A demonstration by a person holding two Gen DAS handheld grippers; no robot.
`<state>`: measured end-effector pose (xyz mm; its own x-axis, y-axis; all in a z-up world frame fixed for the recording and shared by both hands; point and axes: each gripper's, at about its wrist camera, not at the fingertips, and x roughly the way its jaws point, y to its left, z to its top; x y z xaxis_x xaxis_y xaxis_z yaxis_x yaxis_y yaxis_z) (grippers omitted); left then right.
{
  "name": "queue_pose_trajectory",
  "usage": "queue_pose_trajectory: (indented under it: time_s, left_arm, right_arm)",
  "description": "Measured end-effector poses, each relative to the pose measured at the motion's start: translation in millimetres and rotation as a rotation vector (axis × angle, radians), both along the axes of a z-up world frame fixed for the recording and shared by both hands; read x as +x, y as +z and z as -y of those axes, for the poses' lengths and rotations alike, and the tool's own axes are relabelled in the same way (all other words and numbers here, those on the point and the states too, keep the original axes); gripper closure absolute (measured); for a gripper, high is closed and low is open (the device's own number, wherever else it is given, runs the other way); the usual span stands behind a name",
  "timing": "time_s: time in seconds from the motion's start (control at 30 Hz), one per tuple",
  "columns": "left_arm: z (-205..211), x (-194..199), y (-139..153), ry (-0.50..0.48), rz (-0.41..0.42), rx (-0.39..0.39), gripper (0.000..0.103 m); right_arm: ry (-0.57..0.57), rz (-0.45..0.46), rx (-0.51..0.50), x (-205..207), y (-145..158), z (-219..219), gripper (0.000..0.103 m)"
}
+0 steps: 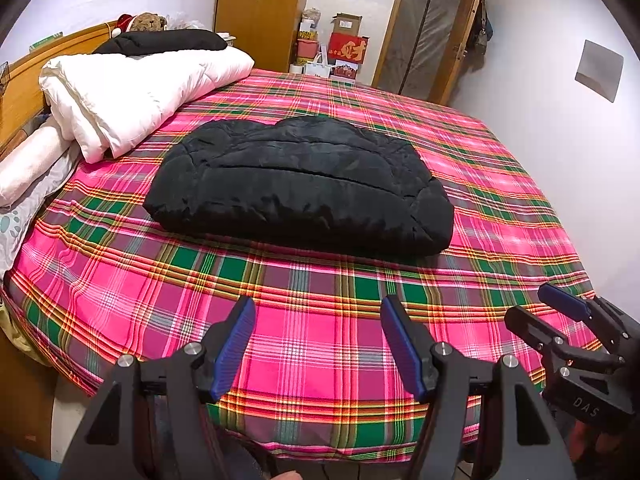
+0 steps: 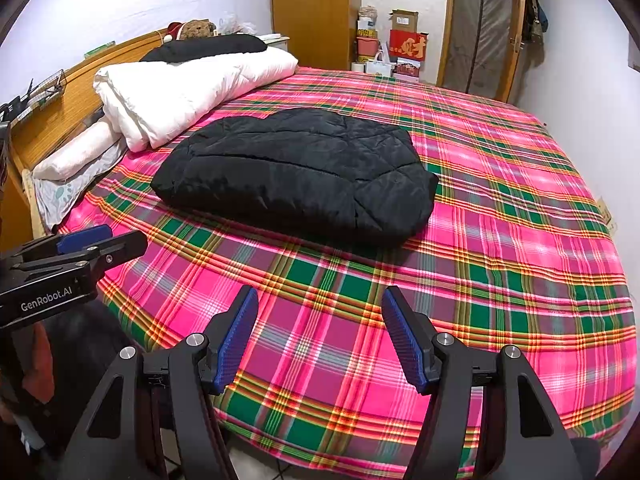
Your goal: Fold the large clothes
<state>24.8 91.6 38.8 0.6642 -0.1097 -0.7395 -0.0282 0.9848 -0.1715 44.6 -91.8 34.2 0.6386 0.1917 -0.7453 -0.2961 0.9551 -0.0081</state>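
A black quilted jacket [image 1: 300, 184] lies folded into a compact bundle in the middle of the bed; it also shows in the right wrist view [image 2: 296, 172]. My left gripper [image 1: 318, 312] is open and empty, held over the near edge of the bed, well short of the jacket. My right gripper [image 2: 318, 304] is open and empty too, over the near edge, beside the left one. The right gripper also shows at the right of the left wrist view [image 1: 536, 308], and the left gripper at the left of the right wrist view [image 2: 108, 236].
The bed has a pink and green plaid sheet [image 1: 320, 344]. A rolled white duvet [image 1: 132, 88] and pillows [image 1: 32, 168] lie by the wooden headboard [image 1: 24, 80]. A wardrobe [image 1: 260, 4], boxes [image 1: 344, 48] and a door [image 1: 432, 32] stand at the far wall.
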Motion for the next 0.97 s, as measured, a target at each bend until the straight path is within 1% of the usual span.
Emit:
queue_pose_trajectory:
  time_s: [0.13, 0.27, 0.5, 0.7, 0.97]
  left_arm:
    - [0.5, -0.8, 0.3, 0.000, -0.001, -0.001, 0.036]
    - [1.8, -1.3, 0.3, 0.004, -0.006, 0.020, 0.036]
    - [3.1, -1.4, -0.2, -0.005, -0.010, 0.018, 0.036]
    - [3.5, -2.1, 0.1, -0.006, -0.005, 0.019, 0.036]
    - [1.7, -4.6, 2.3, 0.013, 0.020, 0.025, 0.036]
  right_arm:
    - [0.002, 0.002, -0.002, -1.0, 0.2, 0.1, 0.039]
    - [0.003, 0.003, -0.003, -1.9, 0.2, -0.6, 0.039]
    - [0.003, 0.003, -0.005, -3.0, 0.9, -0.6, 0.039]
    - [0.003, 0.004, -0.006, -3.4, 0.9, -0.7, 0.039]
    - [0.010, 0.016, -0.008, -6.2, 4.0, 2.1, 0.039]
